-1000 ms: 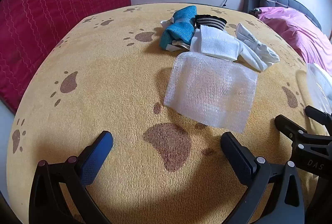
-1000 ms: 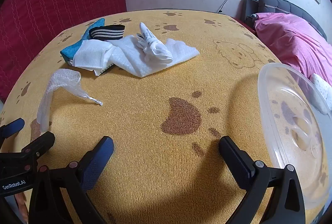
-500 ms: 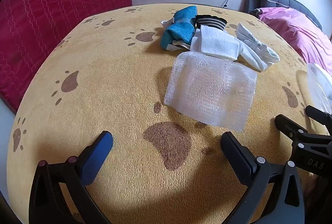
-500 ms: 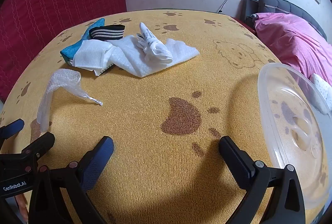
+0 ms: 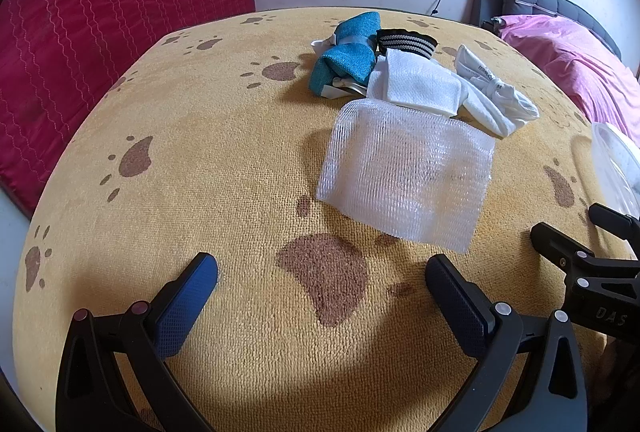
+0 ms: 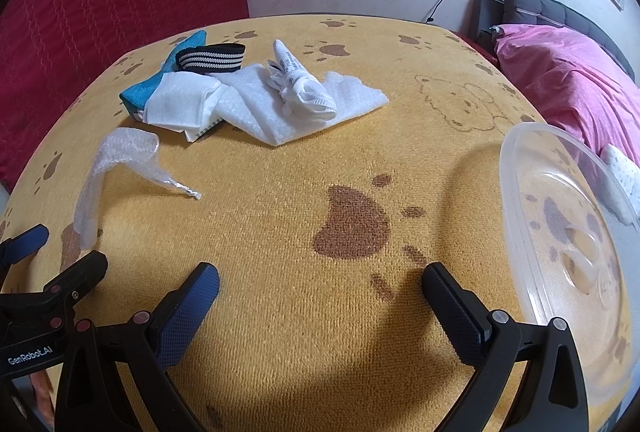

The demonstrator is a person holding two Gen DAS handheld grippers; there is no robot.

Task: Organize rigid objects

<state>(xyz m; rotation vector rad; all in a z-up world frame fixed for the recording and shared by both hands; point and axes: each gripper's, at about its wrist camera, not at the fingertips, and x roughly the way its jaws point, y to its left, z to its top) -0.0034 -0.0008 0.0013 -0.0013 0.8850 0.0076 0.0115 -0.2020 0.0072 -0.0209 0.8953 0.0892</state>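
Two views. Left wrist: the left gripper (image 5: 320, 284) is spread wide and empty at bottom centre; bubble wrap (image 5: 404, 172) lies mid-frame, socks (image 5: 416, 80) above it. Right wrist: the right gripper (image 6: 320, 284) gapes empty; a clear bowl (image 6: 520, 232) sits at right, socks upper left.

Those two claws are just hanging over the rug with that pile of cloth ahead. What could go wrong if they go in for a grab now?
The white mesh bag is thin and curled, so the open left gripper might pinch only an edge and let it slip. The socks lie on a white cloth, so one grab could drag its neighbours along. The clear plastic tub sits close to the open right gripper and could be knocked.
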